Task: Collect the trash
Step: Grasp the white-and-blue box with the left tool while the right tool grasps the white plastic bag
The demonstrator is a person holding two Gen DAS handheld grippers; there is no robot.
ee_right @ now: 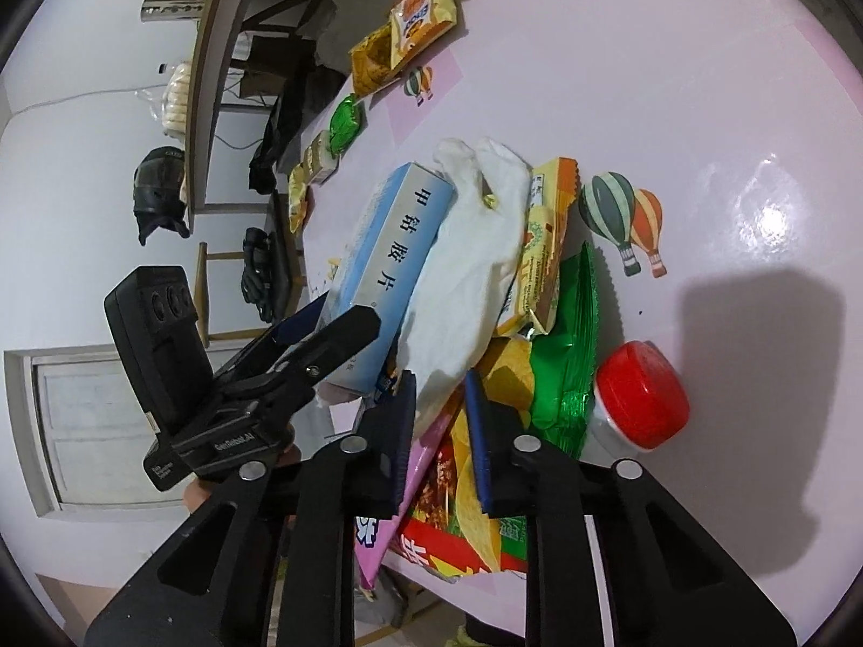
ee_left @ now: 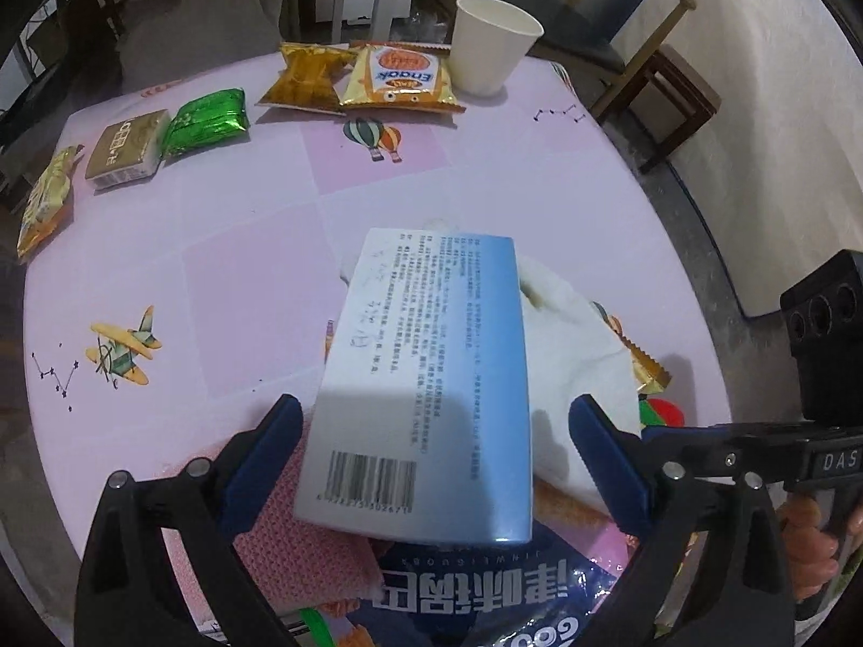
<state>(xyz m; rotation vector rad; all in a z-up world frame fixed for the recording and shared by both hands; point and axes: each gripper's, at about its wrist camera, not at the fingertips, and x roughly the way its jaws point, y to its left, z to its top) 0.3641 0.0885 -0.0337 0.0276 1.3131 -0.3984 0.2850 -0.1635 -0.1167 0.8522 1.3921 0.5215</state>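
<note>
A blue and white medicine box lies on a pile of trash at the near edge of the pink table. My left gripper is open, its blue fingers on either side of the box without touching it. The box also shows in the right wrist view, beside a crumpled white tissue. My right gripper is open over the pile's snack wrappers, empty. The left gripper shows there at the box.
A white paper cup, two yellow snack packets, a green packet and a gold box lie at the table's far side. A red-capped container sits right of the pile. Chairs stand beyond the table.
</note>
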